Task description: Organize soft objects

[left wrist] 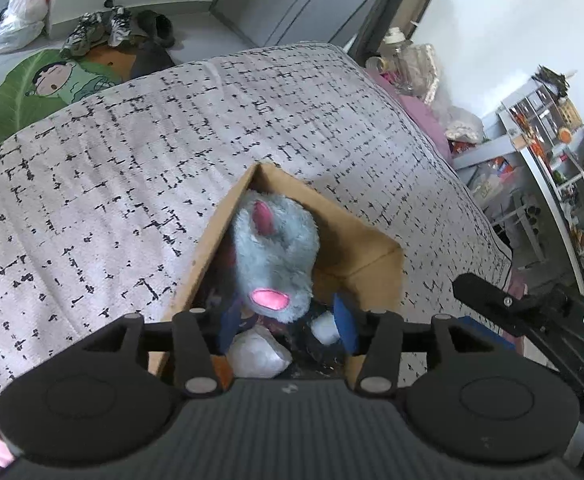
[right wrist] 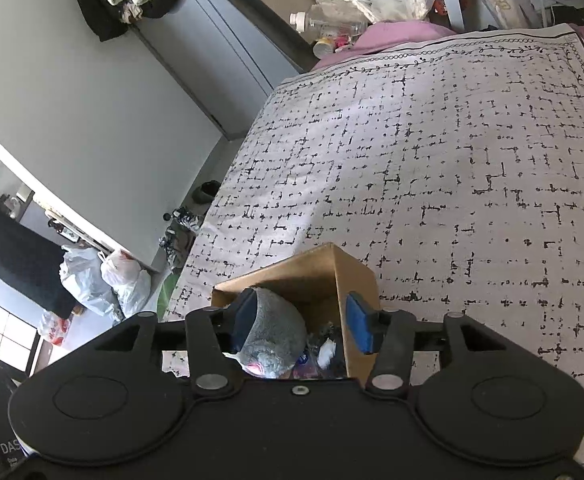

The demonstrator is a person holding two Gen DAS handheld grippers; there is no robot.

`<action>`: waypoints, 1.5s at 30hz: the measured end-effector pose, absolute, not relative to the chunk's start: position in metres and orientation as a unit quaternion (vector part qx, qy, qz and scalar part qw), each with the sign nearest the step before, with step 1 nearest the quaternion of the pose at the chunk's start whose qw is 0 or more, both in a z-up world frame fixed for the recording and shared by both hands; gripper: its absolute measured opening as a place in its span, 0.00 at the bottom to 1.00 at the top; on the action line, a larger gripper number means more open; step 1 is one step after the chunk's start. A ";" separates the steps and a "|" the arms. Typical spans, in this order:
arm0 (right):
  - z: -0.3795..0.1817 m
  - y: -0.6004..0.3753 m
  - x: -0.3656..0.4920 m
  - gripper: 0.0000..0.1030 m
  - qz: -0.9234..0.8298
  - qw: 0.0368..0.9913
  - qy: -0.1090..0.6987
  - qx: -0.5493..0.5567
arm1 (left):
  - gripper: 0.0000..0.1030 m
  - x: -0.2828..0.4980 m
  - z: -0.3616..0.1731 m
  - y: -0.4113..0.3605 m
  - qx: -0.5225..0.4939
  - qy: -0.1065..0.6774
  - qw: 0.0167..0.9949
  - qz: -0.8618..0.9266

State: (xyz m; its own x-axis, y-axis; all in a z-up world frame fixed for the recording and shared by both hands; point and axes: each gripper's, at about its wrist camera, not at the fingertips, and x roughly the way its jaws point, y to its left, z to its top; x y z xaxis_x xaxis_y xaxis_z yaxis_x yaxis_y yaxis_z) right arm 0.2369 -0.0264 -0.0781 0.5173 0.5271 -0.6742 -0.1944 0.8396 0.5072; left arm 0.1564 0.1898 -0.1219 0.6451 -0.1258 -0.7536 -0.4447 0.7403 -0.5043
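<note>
A brown cardboard box [left wrist: 356, 248] stands open on the bed. A grey-blue plush toy with pink ears [left wrist: 275, 248] lies inside it, on top of other soft things, one of them white [left wrist: 257, 350]. My left gripper [left wrist: 287, 326] is open just above the box, its blue pads wide apart and holding nothing. In the right wrist view the same box [right wrist: 320, 276] and plush [right wrist: 271, 332] sit between my fingers. My right gripper [right wrist: 302, 322] is open over the box, its left pad close beside the plush.
The bed has a white cover with black dashes [left wrist: 111, 168]. Shoes [left wrist: 103, 28] and plastic bags [left wrist: 19, 12] lie on the floor beyond. Shelves with clutter [left wrist: 552, 160] stand at the right. The right gripper's body [left wrist: 532, 308] shows near the box.
</note>
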 end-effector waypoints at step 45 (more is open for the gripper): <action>0.009 -0.153 0.114 1.00 0.182 0.901 0.374 0.124 | 0.90 0.065 0.002 0.081 -0.196 0.408 0.890 0.051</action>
